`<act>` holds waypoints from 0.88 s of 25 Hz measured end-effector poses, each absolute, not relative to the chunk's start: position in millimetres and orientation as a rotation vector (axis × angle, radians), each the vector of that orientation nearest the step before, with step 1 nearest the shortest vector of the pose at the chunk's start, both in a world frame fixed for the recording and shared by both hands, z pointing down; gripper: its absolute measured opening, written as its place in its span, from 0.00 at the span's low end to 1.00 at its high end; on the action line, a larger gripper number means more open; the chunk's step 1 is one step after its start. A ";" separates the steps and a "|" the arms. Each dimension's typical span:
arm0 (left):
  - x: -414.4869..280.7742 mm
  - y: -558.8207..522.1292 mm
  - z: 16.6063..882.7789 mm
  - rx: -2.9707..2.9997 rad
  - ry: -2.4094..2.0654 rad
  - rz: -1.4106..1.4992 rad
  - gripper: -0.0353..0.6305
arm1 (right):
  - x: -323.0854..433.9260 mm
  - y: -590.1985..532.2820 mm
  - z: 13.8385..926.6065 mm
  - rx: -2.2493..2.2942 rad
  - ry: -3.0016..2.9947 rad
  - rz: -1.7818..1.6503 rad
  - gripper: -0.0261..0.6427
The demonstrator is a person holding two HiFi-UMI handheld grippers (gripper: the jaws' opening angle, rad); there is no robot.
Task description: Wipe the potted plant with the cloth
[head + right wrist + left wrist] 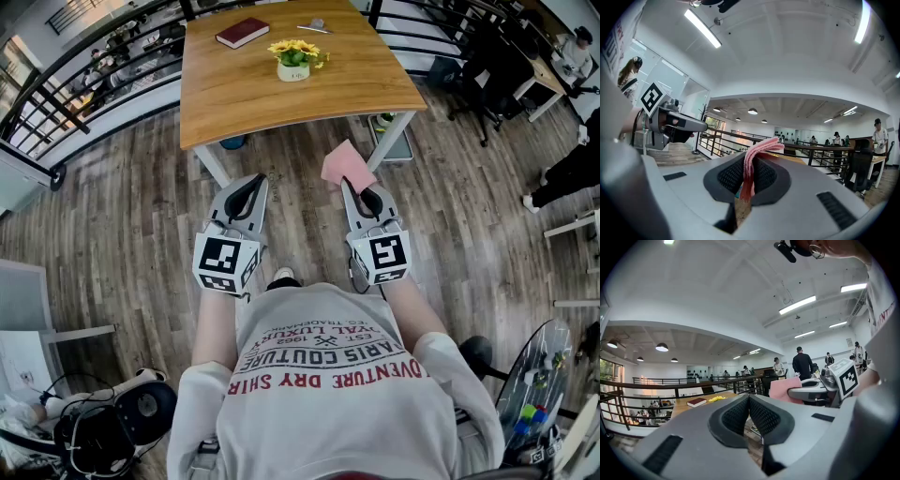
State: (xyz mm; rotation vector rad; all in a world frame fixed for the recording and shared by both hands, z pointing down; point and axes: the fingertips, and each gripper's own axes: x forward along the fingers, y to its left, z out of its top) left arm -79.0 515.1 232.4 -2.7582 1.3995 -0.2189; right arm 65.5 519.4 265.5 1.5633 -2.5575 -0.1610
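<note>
The potted plant (293,60), yellow flowers in a white pot, stands on the wooden table (244,94) ahead of me; its flowers (716,399) show small in the left gripper view. A pink cloth (343,165) sticks up from my right gripper (348,180), which is shut on it; the cloth (751,168) is pinched between the dark pads. My left gripper (259,179) is shut with nothing between its jaws, its pads (740,414) pressed together. Both grippers are held level over the floor, short of the table's near edge. The left gripper view also shows the cloth (783,386).
A dark red book (243,32) and a small grey object (315,27) lie at the table's far side. Black railings (56,89) run behind and to the left. A black chair (487,70) and people stand to the right. Equipment (112,422) sits on the floor near me.
</note>
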 end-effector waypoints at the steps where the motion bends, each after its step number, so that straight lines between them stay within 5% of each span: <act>1: -79.2 516.3 231.4 -2.756 1.403 -0.216 0.08 | 65.7 520.8 264.5 1.564 -2.557 -0.163 0.09; 22: -56.7 515.1 247.4 -2.792 1.448 -0.236 0.08 | 96.7 524.1 275.2 1.575 -2.537 -0.093 0.09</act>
